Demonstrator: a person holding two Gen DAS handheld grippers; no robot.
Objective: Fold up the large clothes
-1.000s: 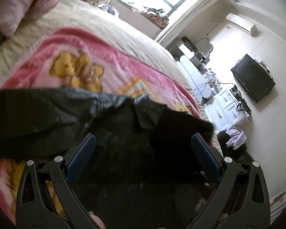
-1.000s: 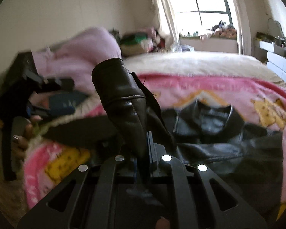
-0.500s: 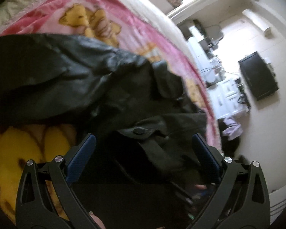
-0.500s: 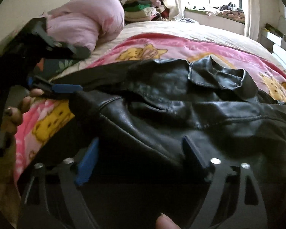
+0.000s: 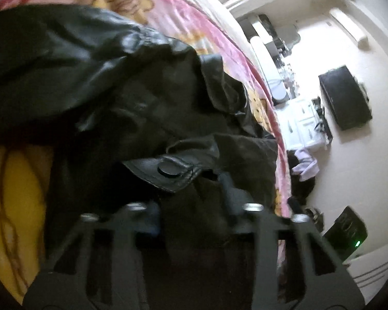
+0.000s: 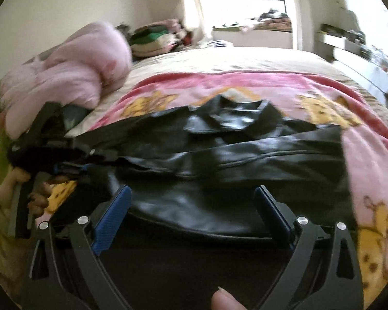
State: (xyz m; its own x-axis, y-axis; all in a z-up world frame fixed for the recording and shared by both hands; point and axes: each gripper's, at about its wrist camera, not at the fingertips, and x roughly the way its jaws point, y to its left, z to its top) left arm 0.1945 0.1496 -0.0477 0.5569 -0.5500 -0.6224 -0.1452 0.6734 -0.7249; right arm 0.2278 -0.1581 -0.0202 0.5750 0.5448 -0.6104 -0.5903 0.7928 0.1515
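Jacket [image 6: 219, 160], black and leather-like, lies spread across the pink cartoon blanket [image 6: 370, 160] on the bed [image 6: 219, 59], its collar [image 6: 235, 111] toward the far side and its near hem just ahead of the right gripper [image 6: 191, 206]. That gripper's fingers stand wide with nothing clamped, the hem lying between them. At the left of the right wrist view, the left gripper [image 6: 72, 166] is at the jacket's left edge; in its own view the left gripper [image 5: 191, 199] is closing its fingers over dark material beside a snap tab [image 5: 165, 171], though motion blur makes it hard to tell whether they grip yet. The step in hand looks like taking the left side to fold it inward. To do it well, the grip should catch the full edge layer and not only the loose tab, then carry it across low and flat, since stiff leather-like material tends to buckle; the right gripper could pin the hem meanwhile. A pink bundle [image 6: 72, 69] sits far left, and a dark screen [image 5: 345, 98] hangs on the wall.
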